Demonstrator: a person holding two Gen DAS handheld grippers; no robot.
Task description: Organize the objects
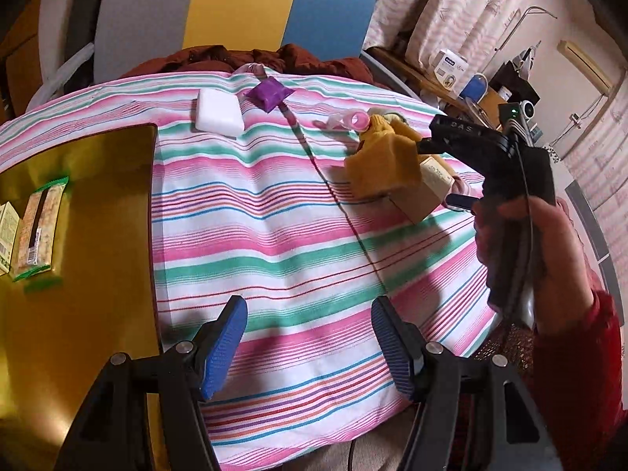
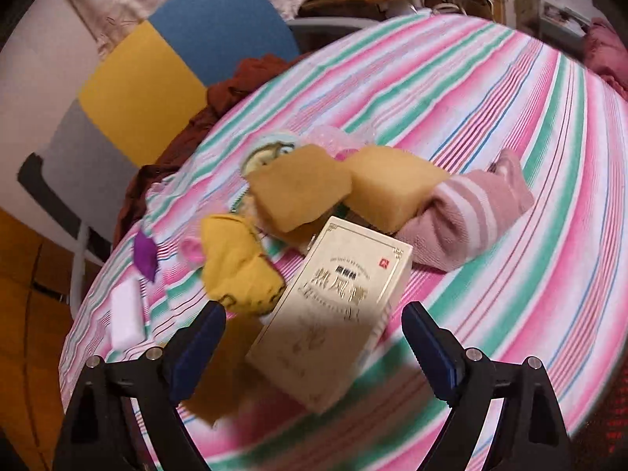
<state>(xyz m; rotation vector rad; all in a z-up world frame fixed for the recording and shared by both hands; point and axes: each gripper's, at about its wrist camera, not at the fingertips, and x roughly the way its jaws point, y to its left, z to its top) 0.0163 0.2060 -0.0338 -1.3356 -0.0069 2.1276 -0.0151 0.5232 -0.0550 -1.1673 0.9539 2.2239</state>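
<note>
While our right gripper [image 2: 314, 337] hangs over the pile with its jaws standing wide apart, we judge the step in hand to be the pick of the cream carton [image 2: 333, 314]. The carton lies tilted between the blue pads [image 2: 200, 337], but neither pad presses on it, so nothing is gripped. The next move, as we read it, calls for lowering the jaws astride the carton's narrow sides and closing squarely, since it leans on other things and could slip or twist.

Just beyond the carton lie a yellow sock [image 2: 239, 271], two tan sponge blocks [image 2: 302, 188] and a pink striped sock [image 2: 467, 212], touching one another in a heap on the striped cloth [image 2: 510, 125]. Further off sit a purple sachet [image 2: 145, 253] and a white block [image 2: 125, 314], well apart from the heap.

Our left gripper [image 1: 310, 345] is also spread and empty, poised over bare cloth. Beside it, to the left in its view, lies the gold tray [image 1: 98, 274], which we take as the place for sorted things; it holds a green-edged snack bar [image 1: 37, 231] and a small pale box [image 1: 7, 235] side by side near its edge. Beyond the table stands a chair [image 1: 235, 4] with grey, yellow and blue panels.
</note>
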